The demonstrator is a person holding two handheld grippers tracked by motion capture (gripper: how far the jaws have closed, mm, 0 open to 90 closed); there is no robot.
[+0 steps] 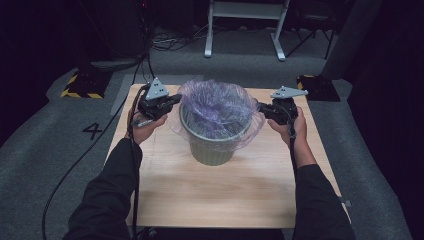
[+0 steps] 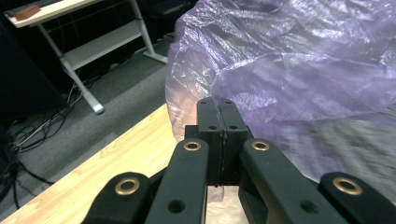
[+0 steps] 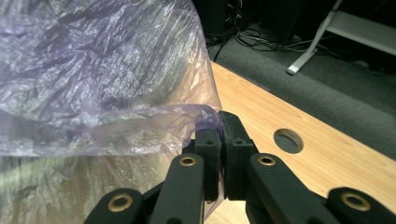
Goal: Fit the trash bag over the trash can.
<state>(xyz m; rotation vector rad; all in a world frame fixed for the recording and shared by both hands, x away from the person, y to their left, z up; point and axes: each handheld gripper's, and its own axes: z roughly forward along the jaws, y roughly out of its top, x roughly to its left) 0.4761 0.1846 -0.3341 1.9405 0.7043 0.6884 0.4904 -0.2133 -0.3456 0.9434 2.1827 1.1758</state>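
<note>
high view puts the purple bag (image 1: pixel 216 107) in the middle of things: it lines the green bin (image 1: pixel 212 145), which stands upright near the centre of the desk (image 1: pixel 225 195), and its loose top puffs up above the rim and drapes down the outside. we hold it from both sides. our left gripper (image 1: pixel 176 101) is clenched on the film at the bin's left edge; in the left gripper view the jaws are pressed together with the bag right at their tips. our right gripper (image 1: pixel 261 107) is clenched on a fold of the bag at the right edge, and the right gripper view shows the film pinched between the pads. we judge we are spreading or seating the bag over the rim. the film is thin, so pulling the two sides apart too hard could tear it or slip it out of a pinch. pulling unevenly, or upward, could tip the light bin or drag it across the desk.
</note>
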